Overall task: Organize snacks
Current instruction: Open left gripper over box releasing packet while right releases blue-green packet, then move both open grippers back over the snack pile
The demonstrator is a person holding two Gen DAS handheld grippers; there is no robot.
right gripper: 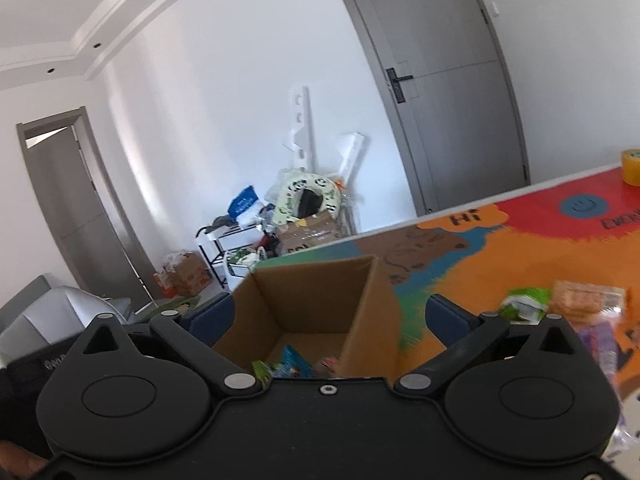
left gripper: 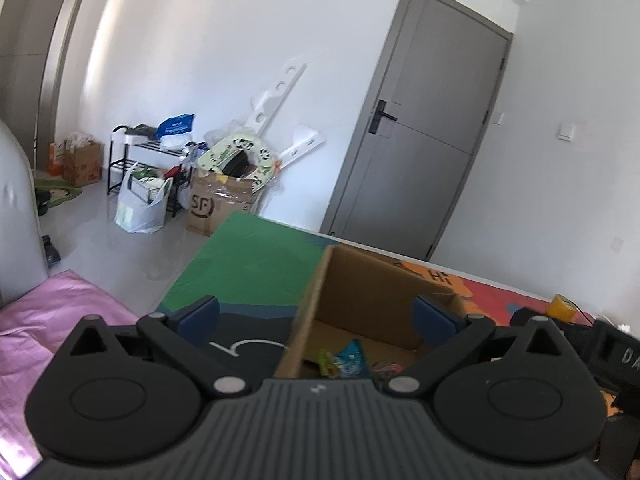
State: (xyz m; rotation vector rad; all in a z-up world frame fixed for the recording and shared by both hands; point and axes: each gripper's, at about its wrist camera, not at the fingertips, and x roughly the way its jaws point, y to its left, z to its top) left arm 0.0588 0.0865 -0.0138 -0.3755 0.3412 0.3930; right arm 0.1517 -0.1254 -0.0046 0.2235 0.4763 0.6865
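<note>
Two tongs gaping, left (left gripper: pixel 316 314), right (right gripper: pixel 328 318); one box (right gripper: pixel 316 300); three snacks (right gripper: pixel 296 364) inside

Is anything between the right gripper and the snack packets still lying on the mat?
Nothing visible. The right gripper, open and empty, faces the cardboard box; the snack packets lie unobstructed on the mat to its right.

"SF" on floor carton (left gripper: pixel 218 210); "Hi" on table mat (right gripper: pixel 466 216).

Blurred snack packets (right gripper: pixel 568 304) and tape roll (right gripper: pixel 631 168) run offscreen.
</note>
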